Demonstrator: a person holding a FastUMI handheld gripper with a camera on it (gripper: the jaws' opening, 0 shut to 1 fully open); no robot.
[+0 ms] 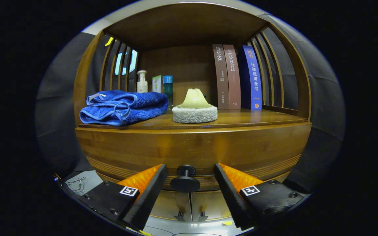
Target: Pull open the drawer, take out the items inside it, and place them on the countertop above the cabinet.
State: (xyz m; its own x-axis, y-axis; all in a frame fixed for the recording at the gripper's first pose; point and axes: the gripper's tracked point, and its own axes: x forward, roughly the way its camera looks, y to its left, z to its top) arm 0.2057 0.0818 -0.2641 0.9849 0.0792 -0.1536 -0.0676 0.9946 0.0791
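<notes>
Tool spread wide, fingers flanking knob without contact. Knob at 6 o'clock on drawer, under counter. Likely rigid, small, smooth; best gripped by its narrow stem.

Furniture: a brown wooden cabinet with an open shelf under a wooden top board.
Sides: curved vertical wooden slats on both sides of the shelf.
Back panel: plain dark wood.
Walls: black cloth behind and beside the cabinet.
Floor: pale grey, with thin wires lying on it.
Light: soft, from the front; the wood shines a little.
</notes>
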